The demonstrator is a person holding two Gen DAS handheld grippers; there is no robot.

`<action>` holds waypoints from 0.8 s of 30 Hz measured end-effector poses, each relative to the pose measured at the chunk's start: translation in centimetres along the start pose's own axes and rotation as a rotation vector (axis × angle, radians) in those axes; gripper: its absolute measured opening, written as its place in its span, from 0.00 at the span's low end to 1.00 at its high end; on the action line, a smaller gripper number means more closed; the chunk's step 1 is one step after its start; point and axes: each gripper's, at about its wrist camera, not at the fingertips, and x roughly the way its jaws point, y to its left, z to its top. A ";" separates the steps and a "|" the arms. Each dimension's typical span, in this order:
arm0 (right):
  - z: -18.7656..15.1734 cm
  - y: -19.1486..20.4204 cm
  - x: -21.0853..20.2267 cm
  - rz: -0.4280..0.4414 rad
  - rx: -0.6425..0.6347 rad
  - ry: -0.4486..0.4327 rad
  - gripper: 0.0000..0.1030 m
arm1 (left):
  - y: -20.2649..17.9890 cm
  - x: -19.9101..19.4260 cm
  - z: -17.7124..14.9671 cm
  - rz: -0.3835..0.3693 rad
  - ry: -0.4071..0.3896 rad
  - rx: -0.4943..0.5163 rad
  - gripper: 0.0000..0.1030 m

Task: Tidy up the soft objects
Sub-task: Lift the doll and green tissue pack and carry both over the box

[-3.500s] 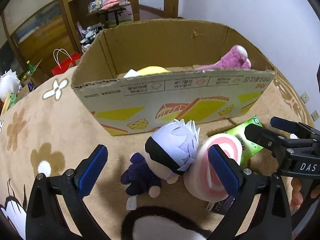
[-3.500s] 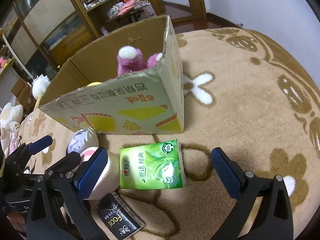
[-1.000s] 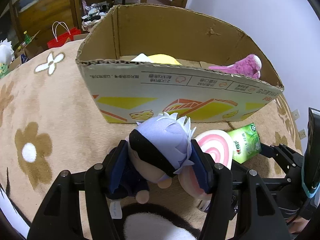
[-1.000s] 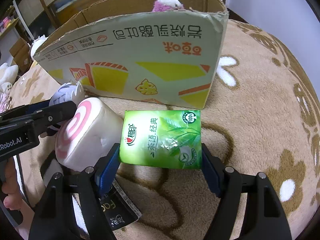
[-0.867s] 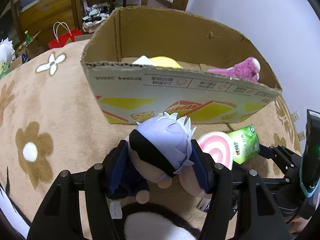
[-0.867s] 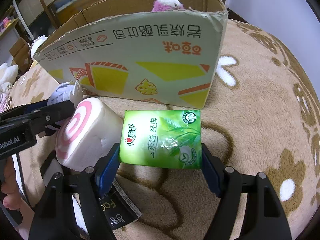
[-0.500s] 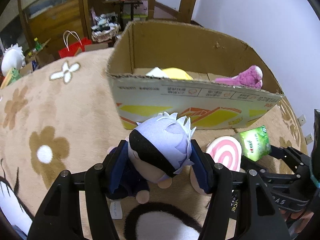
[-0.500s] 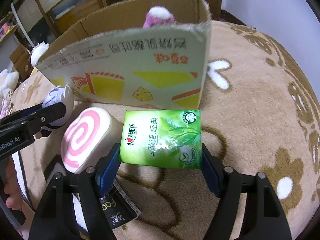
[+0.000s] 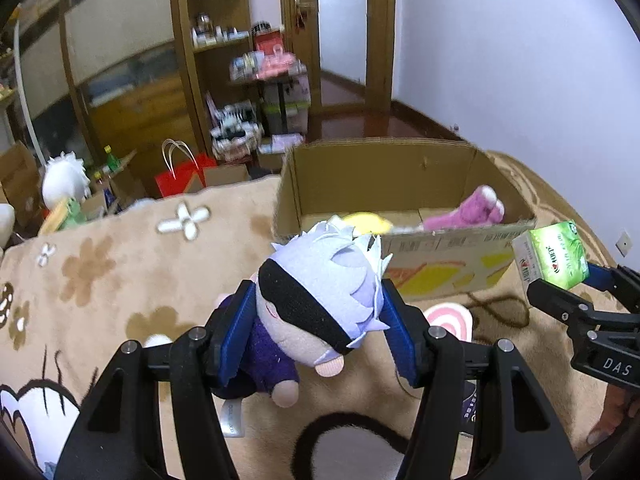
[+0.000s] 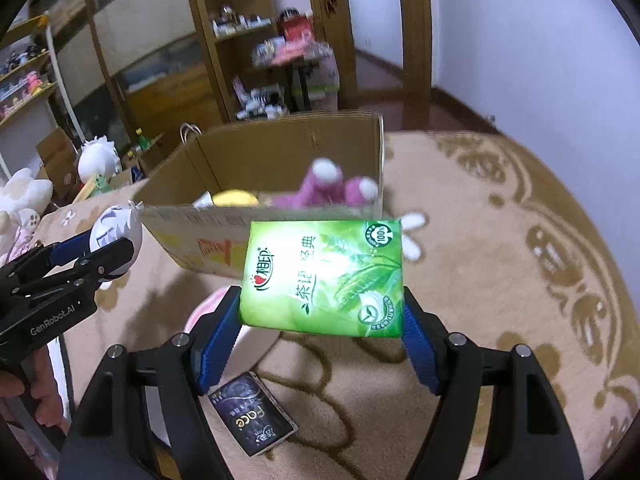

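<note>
My left gripper (image 9: 316, 332) is shut on a white-haired plush doll (image 9: 320, 280) with a black blindfold and purple body, held in the air in front of the cardboard box (image 9: 452, 248). My right gripper (image 10: 322, 336) is shut on a green tissue pack (image 10: 324, 278), also lifted, in front of the box (image 10: 224, 224). The tissue pack also shows in the left wrist view (image 9: 554, 258). A pink plush (image 9: 470, 212) and a yellow soft object (image 9: 366, 224) lie inside the box. A pink-swirl roll cushion (image 9: 450, 320) lies on the rug below.
A dark "face" sachet (image 10: 252, 420) lies on the tan flowered rug (image 10: 500, 280). Plush toys (image 10: 24, 196), a red bag (image 9: 180, 176) and wooden shelves (image 9: 224, 60) stand beyond the rug's far edge. A white wall (image 9: 520, 60) is at the right.
Both grippers have risen well above the rug with their objects. The open top of the box now shows. The swirl cushion stays on the rug.
</note>
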 end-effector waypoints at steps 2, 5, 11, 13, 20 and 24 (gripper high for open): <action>0.2 0.5 -0.8 -0.001 -0.017 -0.031 0.76 | 0.0 -0.9 0.1 0.017 -0.039 0.007 0.58; 0.8 0.8 -1.7 0.004 -0.032 -0.076 0.76 | -0.1 -2.0 0.3 0.046 -0.101 0.016 0.58; 1.5 1.4 -2.9 0.011 -0.044 -0.143 0.76 | -0.1 -3.8 0.9 0.055 -0.199 0.013 0.58; 1.9 1.4 -3.2 0.021 -0.036 -0.159 0.76 | 0.0 -3.9 1.2 0.057 -0.220 0.018 0.58; 3.2 1.1 -3.8 0.028 -0.027 -0.213 0.76 | 0.0 -4.1 2.4 0.056 -0.264 0.032 0.58; 4.1 1.0 -3.6 0.033 -0.021 -0.231 0.76 | 0.0 -4.1 3.4 0.046 -0.288 0.044 0.58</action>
